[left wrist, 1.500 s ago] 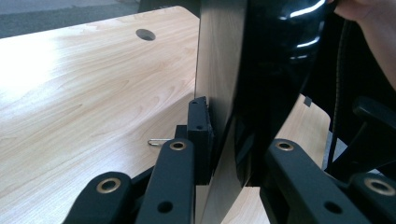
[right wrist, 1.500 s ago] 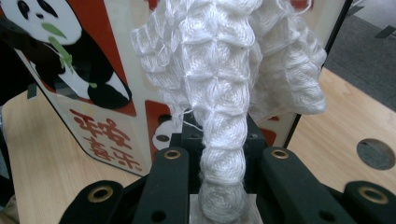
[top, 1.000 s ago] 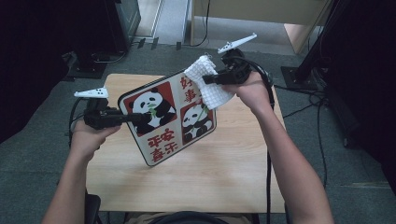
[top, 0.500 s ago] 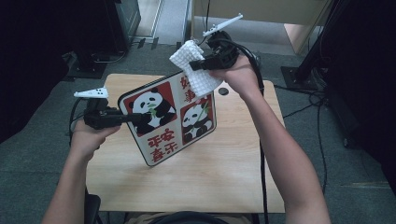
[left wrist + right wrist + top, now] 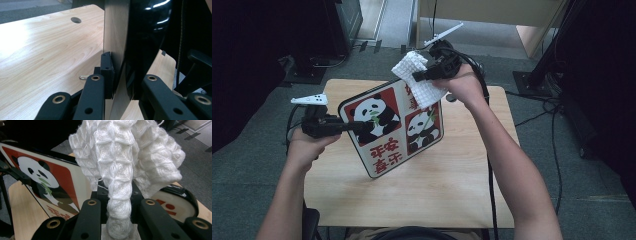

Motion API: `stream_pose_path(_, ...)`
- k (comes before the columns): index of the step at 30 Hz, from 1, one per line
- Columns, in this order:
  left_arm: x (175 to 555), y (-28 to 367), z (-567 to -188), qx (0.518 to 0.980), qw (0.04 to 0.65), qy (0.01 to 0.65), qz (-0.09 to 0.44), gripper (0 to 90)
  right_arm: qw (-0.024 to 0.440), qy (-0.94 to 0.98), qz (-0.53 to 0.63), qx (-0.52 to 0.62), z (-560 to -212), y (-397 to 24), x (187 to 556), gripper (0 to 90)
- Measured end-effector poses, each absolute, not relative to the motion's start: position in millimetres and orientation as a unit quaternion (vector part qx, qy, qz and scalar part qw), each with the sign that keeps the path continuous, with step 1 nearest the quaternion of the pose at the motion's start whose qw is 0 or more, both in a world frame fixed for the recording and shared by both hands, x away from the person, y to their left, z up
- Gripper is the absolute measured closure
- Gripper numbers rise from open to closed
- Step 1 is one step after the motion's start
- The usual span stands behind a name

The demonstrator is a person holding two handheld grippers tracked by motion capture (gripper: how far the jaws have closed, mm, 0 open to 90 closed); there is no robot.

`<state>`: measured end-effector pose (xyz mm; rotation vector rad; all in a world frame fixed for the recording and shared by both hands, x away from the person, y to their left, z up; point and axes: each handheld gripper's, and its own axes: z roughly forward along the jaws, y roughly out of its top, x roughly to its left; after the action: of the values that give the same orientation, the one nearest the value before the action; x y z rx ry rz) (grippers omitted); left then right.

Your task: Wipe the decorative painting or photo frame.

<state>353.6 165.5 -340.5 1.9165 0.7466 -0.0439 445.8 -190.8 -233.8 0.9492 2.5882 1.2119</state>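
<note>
A glossy board [image 5: 387, 131] printed with two pandas and red characters is held tilted above the wooden table [image 5: 452, 190]. My left gripper [image 5: 357, 126] is shut on its left edge. In the left gripper view the board [image 5: 120, 37] stands edge-on between the closed jaws of the left gripper [image 5: 122, 85]. My right gripper [image 5: 418, 76] is shut on a white waffle-weave cloth [image 5: 414, 70], which hangs over the board's far top corner. Seen from the right gripper [image 5: 119, 206], the cloth [image 5: 120, 157] bunches up between the jaws, with the panda board [image 5: 50, 177] behind it.
The table has a round cable hole [image 5: 75, 20], and a small metal clip [image 5: 83, 77] lies on its top. Black cables [image 5: 489, 165] trail from the right gripper along the arm. Dark equipment stands [image 5: 552, 60] surround the table on grey floor.
The right gripper carried the cloth from the board's upper right face to the left and up, then dipped slightly over the top corner. The left gripper and board stayed put.
</note>
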Motion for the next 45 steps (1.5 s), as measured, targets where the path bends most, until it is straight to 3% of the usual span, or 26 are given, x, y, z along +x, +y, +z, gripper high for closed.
stream_pose_path(45, 355.6, 166.5, -341.3, 0.796, 0.518, 0.311, -0.030, 79.0, 0.033, 0.841, 0.447, 0.302, -298.5, -213.1, 437.5, 77.0)
